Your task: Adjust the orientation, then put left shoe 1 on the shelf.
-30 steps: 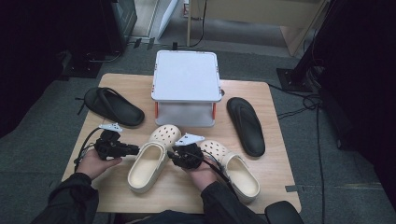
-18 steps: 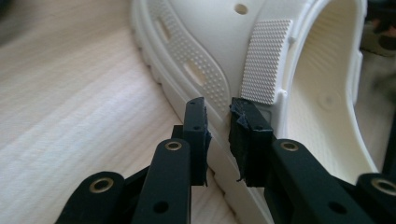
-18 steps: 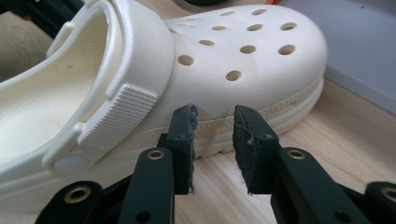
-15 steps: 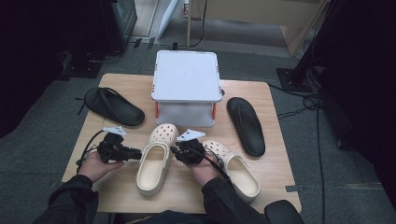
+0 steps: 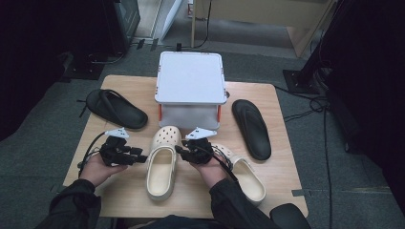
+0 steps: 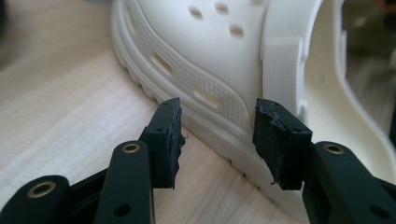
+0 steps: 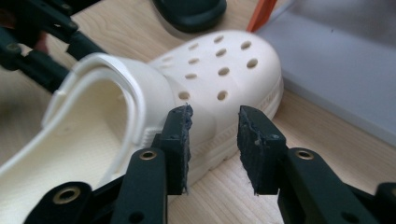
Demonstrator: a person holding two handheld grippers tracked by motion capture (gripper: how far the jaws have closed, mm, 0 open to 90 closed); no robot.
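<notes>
Flanking the left cream clog [image 5: 162, 164], the two grippers have closed in on it since a second ago, and the clog has turned from a slant to lie nearly straight, toe toward the far side. The left gripper [image 5: 139, 158] sits just beside the clog's left wall, jaws apart and holding nothing; its own view shows the clog's ribbed sole edge [image 6: 219, 126] between the pads but not clamped. The right gripper [image 5: 180, 151] stands at the clog's right flank, jaws likewise apart, empty. This suggests the clog is being squared up beside its mate, the right cream clog [image 5: 246, 176], on the bench [image 5: 282, 124]. Around them: a black sandal [image 5: 117, 109] far left, a white lidded box [image 5: 191, 90] just beyond the clog's toe, limiting forward travel, and another black sandal [image 5: 251, 128] at right.
</notes>
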